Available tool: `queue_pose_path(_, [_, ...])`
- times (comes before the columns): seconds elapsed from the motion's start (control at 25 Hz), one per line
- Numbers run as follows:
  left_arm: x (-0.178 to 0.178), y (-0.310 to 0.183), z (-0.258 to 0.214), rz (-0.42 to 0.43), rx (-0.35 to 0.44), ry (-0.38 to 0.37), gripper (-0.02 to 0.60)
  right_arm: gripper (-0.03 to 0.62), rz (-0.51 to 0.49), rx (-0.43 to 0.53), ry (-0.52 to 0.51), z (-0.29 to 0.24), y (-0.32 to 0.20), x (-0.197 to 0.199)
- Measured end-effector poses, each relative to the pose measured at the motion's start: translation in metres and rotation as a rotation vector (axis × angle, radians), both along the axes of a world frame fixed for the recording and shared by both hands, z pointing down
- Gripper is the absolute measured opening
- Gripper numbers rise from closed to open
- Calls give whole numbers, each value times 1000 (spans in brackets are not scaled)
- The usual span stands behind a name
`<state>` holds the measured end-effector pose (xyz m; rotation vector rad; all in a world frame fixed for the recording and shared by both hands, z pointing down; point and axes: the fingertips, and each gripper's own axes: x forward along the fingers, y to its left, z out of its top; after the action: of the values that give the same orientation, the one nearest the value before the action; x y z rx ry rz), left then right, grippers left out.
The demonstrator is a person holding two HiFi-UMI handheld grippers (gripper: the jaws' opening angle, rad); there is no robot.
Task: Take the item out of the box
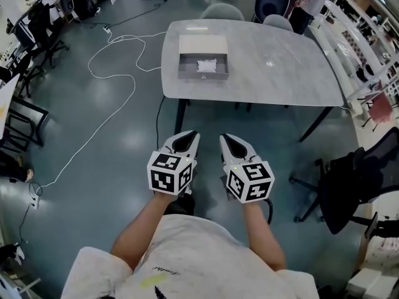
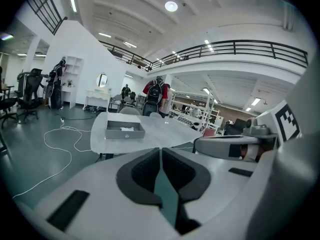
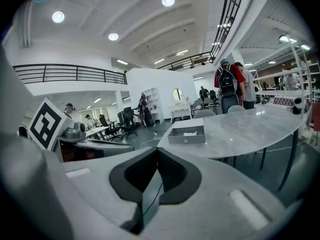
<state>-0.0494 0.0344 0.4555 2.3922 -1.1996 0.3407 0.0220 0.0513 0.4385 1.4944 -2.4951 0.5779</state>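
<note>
Tabletop [image 1: 280, 67]: smooth grey marble-look, slight sheen.
Box [image 1: 202, 75]: matt grey card.
Item [image 1: 206, 64]: crumpled white, paper-like.
Floor [image 1: 124, 136]: glossy teal-grey.
Left tool [image 1: 192, 134], right tool [image 1: 223, 137]: matt pale plastic, dark textured pads [image 2: 140, 171].

Looks along the left gripper [image 2: 161, 151], jaws pressed together at the tips, holding nothing. Beyond, well apart, takes in a pale table [image 2: 167, 134] bearing an open grey box [image 2: 125, 133], something white [image 2: 127, 128] lying inside. At right, catches the right gripper [image 2: 198, 145] from the side. Shows a white cable [image 2: 55, 141] looping over the floor at left, and a person with a backpack [image 2: 159, 91] behind the table.
</note>
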Motion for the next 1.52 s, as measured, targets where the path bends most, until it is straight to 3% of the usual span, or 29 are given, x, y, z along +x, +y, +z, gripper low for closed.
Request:
queue_pose_path(0.88, [-52,-129,3,44,-39,86,21,5,79,-32,60,-1,-118,-41])
queue_pose_path(1.52, [-44,-173,13,69,-35,65,21,5,143,-18,44,4,-165,-12])
